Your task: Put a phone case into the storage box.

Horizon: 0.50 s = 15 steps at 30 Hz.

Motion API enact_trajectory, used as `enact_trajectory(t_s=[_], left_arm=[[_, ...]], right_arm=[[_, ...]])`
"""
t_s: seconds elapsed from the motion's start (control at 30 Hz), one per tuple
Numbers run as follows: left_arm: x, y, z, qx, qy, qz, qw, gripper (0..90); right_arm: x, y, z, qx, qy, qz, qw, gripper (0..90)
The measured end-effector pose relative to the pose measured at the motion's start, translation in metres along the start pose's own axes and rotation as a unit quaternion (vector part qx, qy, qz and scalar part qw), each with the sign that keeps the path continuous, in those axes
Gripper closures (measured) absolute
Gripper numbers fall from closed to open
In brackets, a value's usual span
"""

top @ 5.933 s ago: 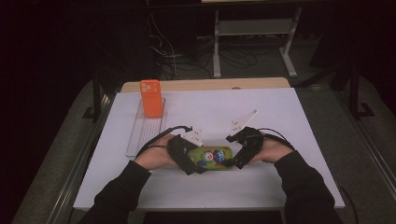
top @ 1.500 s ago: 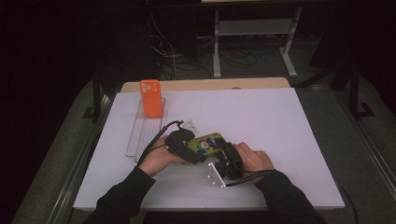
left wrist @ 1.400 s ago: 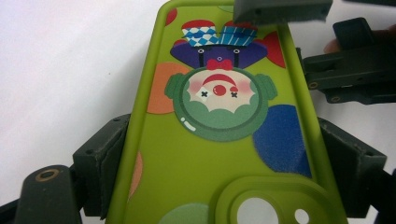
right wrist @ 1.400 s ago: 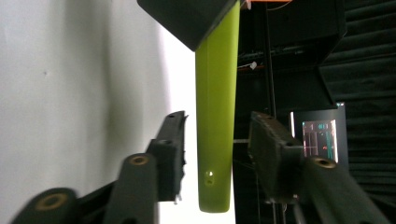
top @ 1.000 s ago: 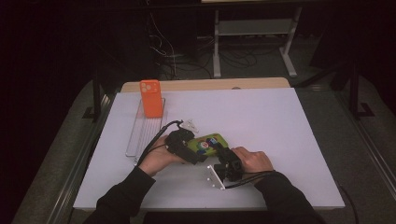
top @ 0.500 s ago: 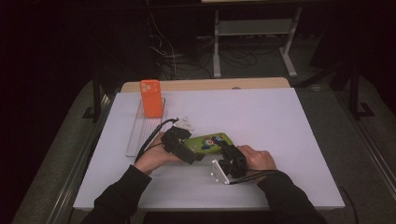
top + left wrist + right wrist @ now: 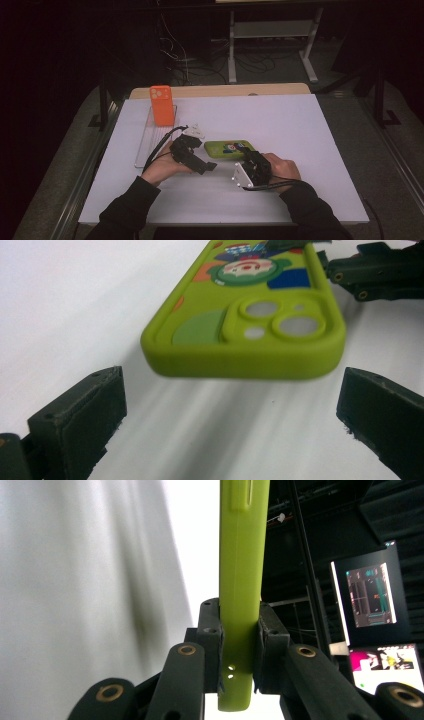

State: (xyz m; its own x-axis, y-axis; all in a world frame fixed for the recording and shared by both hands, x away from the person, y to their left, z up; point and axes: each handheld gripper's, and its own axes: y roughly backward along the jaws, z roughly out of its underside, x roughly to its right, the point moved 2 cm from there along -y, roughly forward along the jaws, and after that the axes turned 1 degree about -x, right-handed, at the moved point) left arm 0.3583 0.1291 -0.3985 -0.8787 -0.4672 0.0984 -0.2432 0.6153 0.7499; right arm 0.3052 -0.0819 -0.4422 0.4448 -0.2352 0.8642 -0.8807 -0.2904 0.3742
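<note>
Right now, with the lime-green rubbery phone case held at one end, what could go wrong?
1. The right gripper pinches only the end edge of the lime-green rubbery phone case; its raised camera end has no support, so it may sag or twist out.
2. The left gripper has just opened, and its jaws flank the case without touching; a small drift could knock it.

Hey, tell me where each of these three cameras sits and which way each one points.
High view: above the person's side, looking forward and down on the white table; forearms, both hands and claws show.
Left gripper view: rides the left claw, looking along its open jaws at the green phone case.
Right gripper view: rides the right claw, looking along jaws shut on the case's edge, screens behind.
All three share the green phone case; the left gripper view also catches the right claw holding it.
</note>
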Motion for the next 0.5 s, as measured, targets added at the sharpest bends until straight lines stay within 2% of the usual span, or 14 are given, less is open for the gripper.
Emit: enact_trajectory(t_s=[0.07,0.13,0.2,0.27,0.3,0.33,0.4,0.43,0.5], left_arm=[[-0.001,0.000,0.000,-0.002,-0.003,-0.001,1.0000,0.0],[0.001,-0.002,0.001,-0.002,0.011,0.003,0.9999,0.0],[0.001,-0.003,0.001,-0.006,0.011,0.003,0.9999,0.0],[0.002,-0.004,0.001,-0.001,0.017,0.002,0.9998,0.0],[0.002,-0.004,0.001,0.002,0.021,0.002,0.9998,0.0],[0.003,-0.004,0.001,0.005,0.023,0.002,0.9997,0.0],[0.002,-0.004,0.001,0.005,0.021,0.000,0.9998,0.0],[0.002,-0.004,0.001,0.006,0.024,0.000,0.9997,0.0],[0.001,-0.004,0.001,0.003,0.019,-0.001,0.9998,0.0]], right_arm=[[0.002,0.000,0.001,0.000,-0.007,-0.003,1.0000,75.5],[0.003,0.001,0.002,0.000,-0.014,-0.005,0.9999,75.5],[0.005,0.001,0.004,0.003,-0.005,-0.007,1.0000,75.5],[0.006,0.001,0.004,0.006,-0.028,-0.008,0.9996,75.5],[0.008,0.001,0.005,0.000,-0.025,-0.015,0.9996,75.5],[0.008,0.002,0.005,-0.002,-0.045,-0.017,0.9988,75.5],[0.011,0.002,0.006,0.000,-0.052,-0.016,0.9985,75.5],[0.011,0.002,0.006,0.001,-0.075,-0.021,0.9970,75.5],[0.013,0.002,0.007,0.003,-0.089,-0.022,0.9958,75.5]])
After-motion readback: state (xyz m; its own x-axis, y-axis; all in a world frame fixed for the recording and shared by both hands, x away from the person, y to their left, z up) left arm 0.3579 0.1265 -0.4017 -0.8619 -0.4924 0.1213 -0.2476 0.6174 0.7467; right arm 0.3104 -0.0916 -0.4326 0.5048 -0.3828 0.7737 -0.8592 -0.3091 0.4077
